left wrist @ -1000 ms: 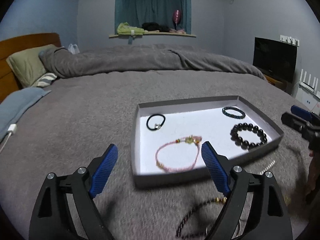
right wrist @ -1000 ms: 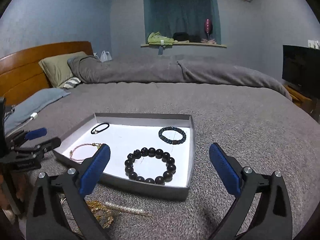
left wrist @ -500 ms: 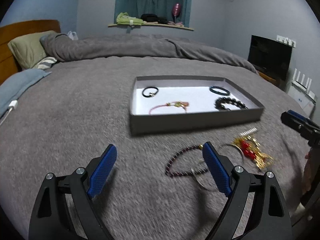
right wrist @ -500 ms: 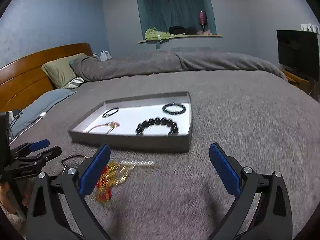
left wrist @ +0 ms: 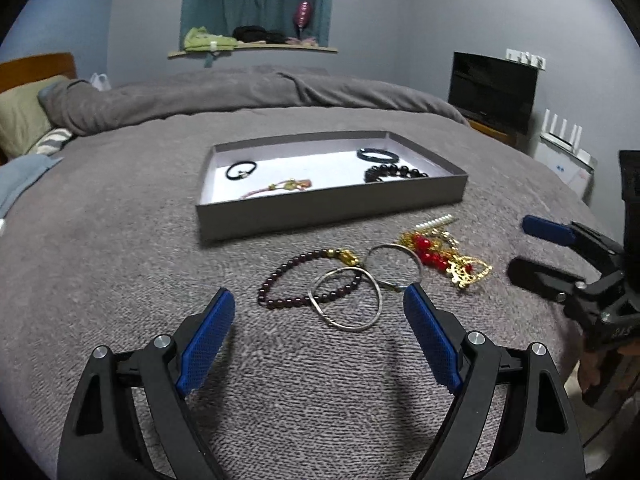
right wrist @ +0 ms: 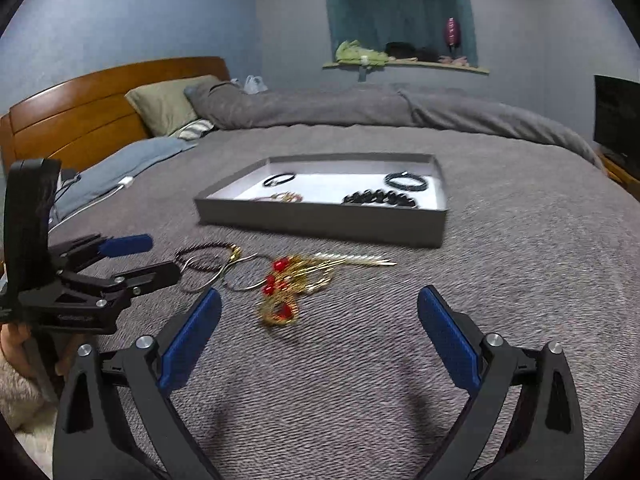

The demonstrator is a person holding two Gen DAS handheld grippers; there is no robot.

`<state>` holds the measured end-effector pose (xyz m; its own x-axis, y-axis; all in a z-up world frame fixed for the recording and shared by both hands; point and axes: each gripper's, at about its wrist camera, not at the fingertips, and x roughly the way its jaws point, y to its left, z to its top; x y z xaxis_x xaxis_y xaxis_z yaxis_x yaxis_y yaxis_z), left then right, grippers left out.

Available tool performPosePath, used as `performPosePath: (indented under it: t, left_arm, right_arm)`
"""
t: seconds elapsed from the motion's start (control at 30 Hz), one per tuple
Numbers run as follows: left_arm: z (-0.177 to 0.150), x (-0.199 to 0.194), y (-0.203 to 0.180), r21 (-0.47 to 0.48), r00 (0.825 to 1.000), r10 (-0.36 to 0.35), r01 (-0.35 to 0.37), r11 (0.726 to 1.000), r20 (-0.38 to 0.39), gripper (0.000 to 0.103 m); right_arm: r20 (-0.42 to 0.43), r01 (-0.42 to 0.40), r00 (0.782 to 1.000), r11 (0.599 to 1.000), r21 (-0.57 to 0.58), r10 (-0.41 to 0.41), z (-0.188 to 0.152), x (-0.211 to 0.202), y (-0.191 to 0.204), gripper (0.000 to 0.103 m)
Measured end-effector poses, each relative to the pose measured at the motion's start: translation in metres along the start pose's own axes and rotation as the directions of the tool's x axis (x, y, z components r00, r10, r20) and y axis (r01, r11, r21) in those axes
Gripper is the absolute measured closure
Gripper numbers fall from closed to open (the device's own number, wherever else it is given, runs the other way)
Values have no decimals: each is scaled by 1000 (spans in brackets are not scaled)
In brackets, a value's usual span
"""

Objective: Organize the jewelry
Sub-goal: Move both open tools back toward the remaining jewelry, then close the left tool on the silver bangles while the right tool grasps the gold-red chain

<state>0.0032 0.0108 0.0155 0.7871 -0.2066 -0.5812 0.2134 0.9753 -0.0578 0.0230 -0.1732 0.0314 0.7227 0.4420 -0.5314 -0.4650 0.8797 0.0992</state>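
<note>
A grey tray point(left wrist: 328, 210) on the bed holds a black hair tie point(left wrist: 241, 169), a pink cord bracelet point(left wrist: 280, 189), a dark blue bracelet point(left wrist: 378, 155) and a black bead bracelet point(left wrist: 394, 172). Loose in front of it lie a dark red bead bracelet point(left wrist: 286, 282), two silver bangles point(left wrist: 346, 322) and a gold and red ornament point(left wrist: 444, 258). My left gripper point(left wrist: 318, 298) hangs open just short of the bangles. My right gripper point(right wrist: 320, 296) is open with its jaws closing on nothing, the ornament point(right wrist: 286, 288) a little ahead of its left finger.
The grey bedspread point(left wrist: 120, 248) stretches all around the tray. Pillows point(right wrist: 164, 102) and a wooden headboard point(right wrist: 80, 108) stand at the far left. A dark screen point(left wrist: 494, 92) stands past the bed's right edge. A person's hand point(right wrist: 16, 344) holds the left gripper's handle.
Both grippers have drawn back from the tray and tipped down. The loose jewelry in front of the tray has come into view. The right jaws stand slightly narrower.
</note>
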Motion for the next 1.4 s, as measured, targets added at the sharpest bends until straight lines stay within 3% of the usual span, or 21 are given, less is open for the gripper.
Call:
performPosePath:
  t: [0.17, 0.23, 0.33, 0.63, 0.77, 1.07, 1.3, 1.4]
  left_arm:
    - [-4, 2, -8, 38, 1000, -21, 21, 999, -8, 19]
    - [-4, 5, -10, 47, 1000, -16, 17, 999, -17, 22]
    - [-4, 10, -11, 50, 999, -16, 18, 999, -32, 32]
    - [-3, 20, -18, 82, 998, -23, 28, 996, -50, 39]
    - [-2, 23, -16, 77, 998, -29, 33, 997, -63, 39]
    - [2, 25, -13, 71, 998, -27, 31, 997, -49, 42]
    - [3, 31, -13, 70, 996, -40, 45, 996, -77, 43]
    - [2, 32, -14, 81, 996, -30, 37, 996, -78, 49]
  right_arm:
    - [-24, -39, 999, 999, -29, 38, -3, 3, 8, 32]
    - [-33, -47, 998, 998, -47, 45, -4, 4, 11, 44]
    - [-52, -59, 997, 997, -58, 56, -5, 8, 13, 55]
    - [-85, -64, 995, 995, -71, 58, -5, 17, 18, 76]
    - [-106, -69, 992, 997, -47, 63, -5, 21, 14, 90]
    - [-93, -68, 993, 997, -22, 66, -3, 18, 9, 97]
    - [-87, -9, 996, 1000, 30, 12, 1, 16, -7, 97]
    - [-100, -12, 995, 997, 73, 19, 1, 17, -17, 97]
